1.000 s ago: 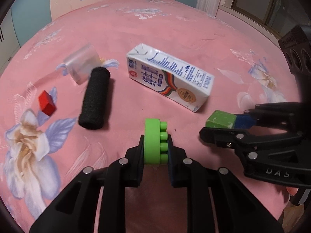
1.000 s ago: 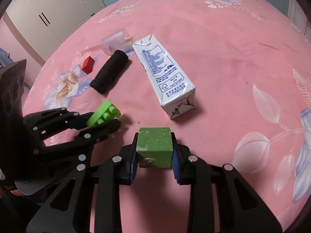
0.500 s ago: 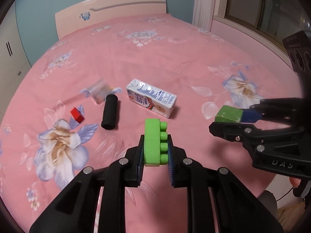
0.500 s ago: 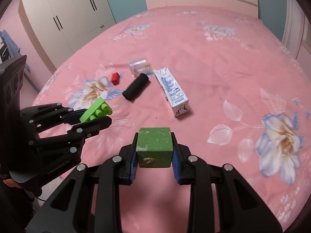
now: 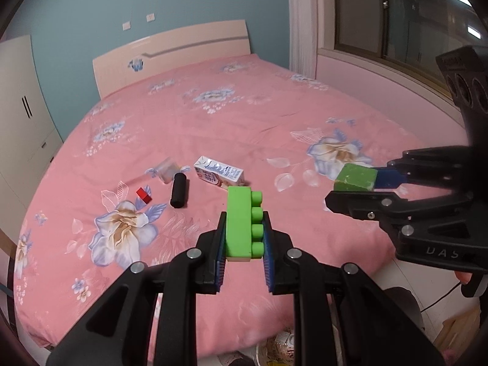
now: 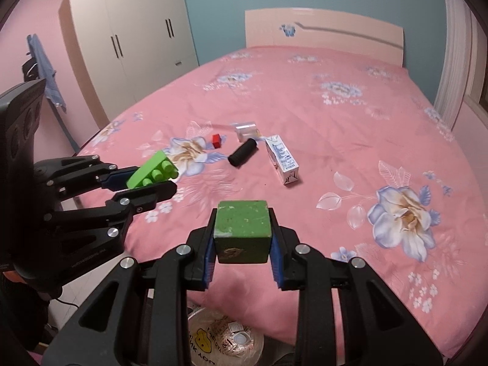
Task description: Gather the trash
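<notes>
Your left gripper (image 5: pixel 244 238) is clamped on the brick (image 5: pixel 242 222), right gripper (image 6: pixel 242 238) on the cube (image 6: pixel 242 231) — both held above the bed's (image 6: pixel 335 128) near edge. Carton (image 6: pixel 282 160), roller (image 6: pixel 242 153), red block (image 6: pixel 216 140) lie mid-bed — bag (image 6: pixel 225 338) below you.

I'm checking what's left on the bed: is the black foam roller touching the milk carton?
Apart. The right wrist view shows a strip of pink sheet between the black foam roller and the milk carton; the left wrist view shows the same gap.
</notes>
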Tool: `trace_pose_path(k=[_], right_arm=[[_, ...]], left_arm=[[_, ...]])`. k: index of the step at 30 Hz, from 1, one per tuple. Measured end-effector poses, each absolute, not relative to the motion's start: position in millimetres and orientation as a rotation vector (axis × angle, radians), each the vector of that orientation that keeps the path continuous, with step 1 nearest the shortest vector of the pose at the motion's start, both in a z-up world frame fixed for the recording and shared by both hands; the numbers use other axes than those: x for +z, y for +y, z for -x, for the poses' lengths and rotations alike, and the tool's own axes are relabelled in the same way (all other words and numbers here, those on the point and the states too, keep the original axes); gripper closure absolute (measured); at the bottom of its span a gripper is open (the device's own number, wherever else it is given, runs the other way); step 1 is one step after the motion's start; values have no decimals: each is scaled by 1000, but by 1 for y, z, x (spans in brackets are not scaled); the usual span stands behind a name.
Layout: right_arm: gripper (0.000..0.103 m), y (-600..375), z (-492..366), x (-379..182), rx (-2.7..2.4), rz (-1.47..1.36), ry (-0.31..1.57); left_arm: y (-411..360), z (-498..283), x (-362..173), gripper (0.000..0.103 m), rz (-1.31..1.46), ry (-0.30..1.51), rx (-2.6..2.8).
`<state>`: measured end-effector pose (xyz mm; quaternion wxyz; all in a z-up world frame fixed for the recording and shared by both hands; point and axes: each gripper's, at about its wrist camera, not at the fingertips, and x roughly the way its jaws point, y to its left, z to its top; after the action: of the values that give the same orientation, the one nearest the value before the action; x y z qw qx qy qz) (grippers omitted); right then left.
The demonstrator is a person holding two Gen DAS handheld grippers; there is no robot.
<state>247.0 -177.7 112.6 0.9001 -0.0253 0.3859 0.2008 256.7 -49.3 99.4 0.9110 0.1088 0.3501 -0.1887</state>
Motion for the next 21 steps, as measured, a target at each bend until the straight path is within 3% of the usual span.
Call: trace_pose_path(k=[10, 21], right_arm=[[72, -184, -178, 130, 443, 60, 759], [72, -182, -149, 106, 463, 65, 804]], left_arm=[[-60, -187, 113, 80, -278, 665, -403], [-63, -163, 88, 80, -297, 715, -407]])
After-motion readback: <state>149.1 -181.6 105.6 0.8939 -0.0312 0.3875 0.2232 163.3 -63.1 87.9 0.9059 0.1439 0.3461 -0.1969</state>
